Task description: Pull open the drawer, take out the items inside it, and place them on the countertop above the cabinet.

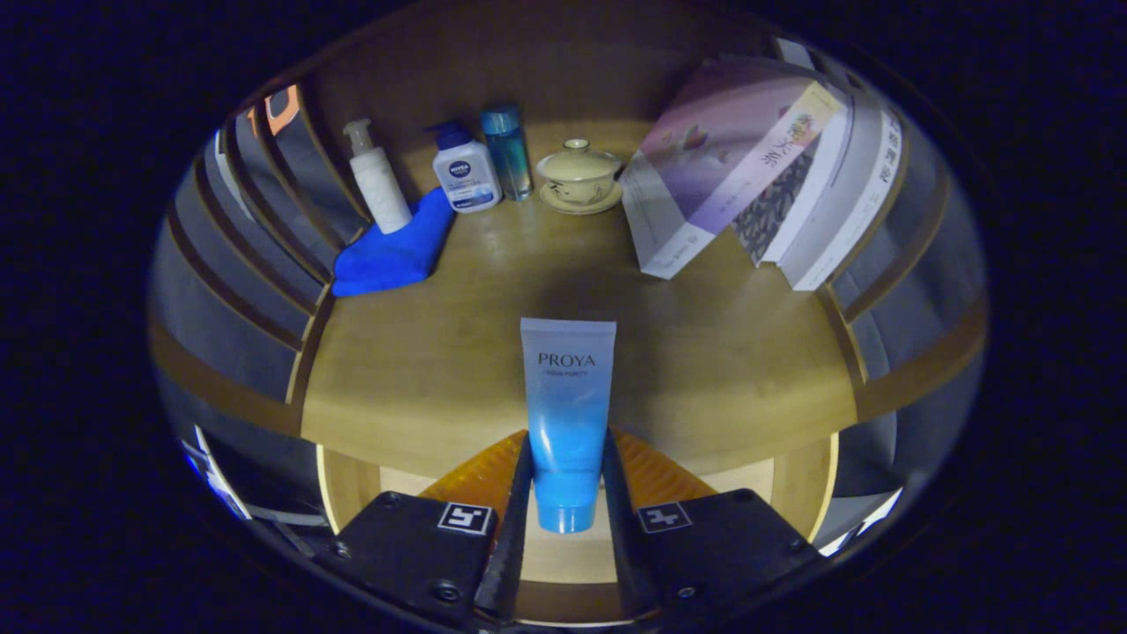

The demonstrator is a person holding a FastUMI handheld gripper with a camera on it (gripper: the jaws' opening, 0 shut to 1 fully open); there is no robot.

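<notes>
Gripper view: looks forward over a wooden countertop (722, 352).
Gripper (568, 480): fingers closed on the blue tube (568, 414), pressing its lower part from both sides.
Tube: upright, cap down, between the fingers, rising over the countertop's near edge.
Beyond, left: blue cloth (396, 251), white pump bottle (377, 180), blue-capped bottle (466, 172), slim blue bottle (507, 150).
Beyond, centre: lidded cup (579, 174) on a saucer.
Beyond, right: leaning books (757, 167).
</notes>
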